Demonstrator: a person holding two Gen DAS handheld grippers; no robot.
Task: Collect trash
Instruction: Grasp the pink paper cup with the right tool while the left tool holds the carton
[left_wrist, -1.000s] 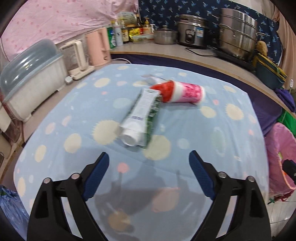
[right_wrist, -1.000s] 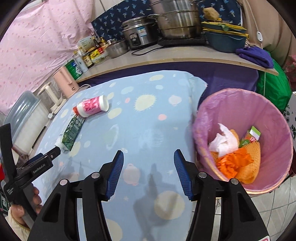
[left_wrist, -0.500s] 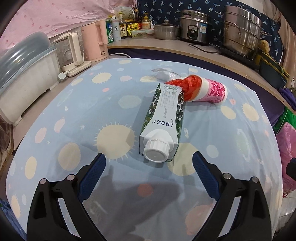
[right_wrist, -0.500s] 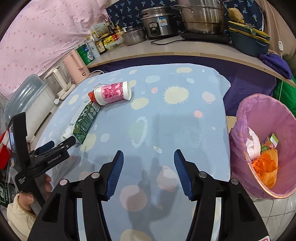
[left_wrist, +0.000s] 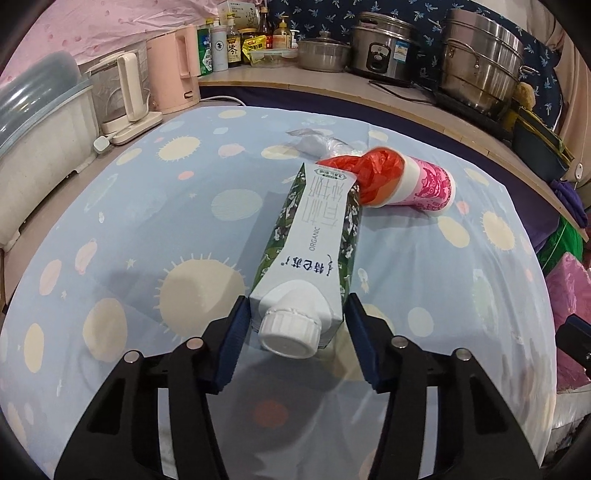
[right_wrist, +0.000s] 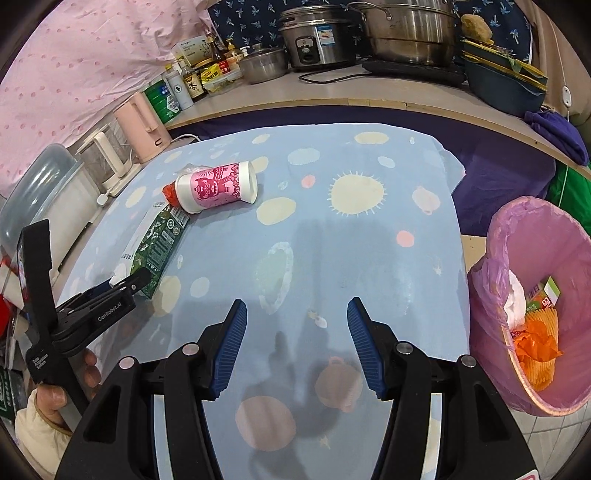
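Left gripper (left_wrist: 297, 330) closing on the cap end of a green-and-white drink carton (left_wrist: 314, 236) that lies flat on the sun-and-planet tablecloth (left_wrist: 147, 229). The blue pads (left_wrist: 232, 343) stand right at the carton's two side walls; the white screw cap (left_wrist: 290, 332) pokes out between them, toward the camera. Whether the pads already press the card cannot be told — they look to be at contact, no visible dent.

Beyond the fingertips, at the carton's far end: a pink-printed paper cup (left_wrist: 421, 184) on its side, a crumpled red plastic bag (left_wrist: 369, 173) stuffed in its mouth, touching the carton's far corner. A scrap of clear plastic wrap (left_wrist: 314, 142) lies just behind the cup.

Right gripper (right_wrist: 297, 332) hangs over bare cloth, jaws about halfway apart, nothing between them. From it, the carton sits well off to the left of the fingers, with the left gripper's fingers at its near end; the cup is ahead and left. To the right of the right fingers, off the table edge, a bin with a pink liner (right_wrist: 517, 229) holding white paper, orange scraps and a small green-and-white packet.
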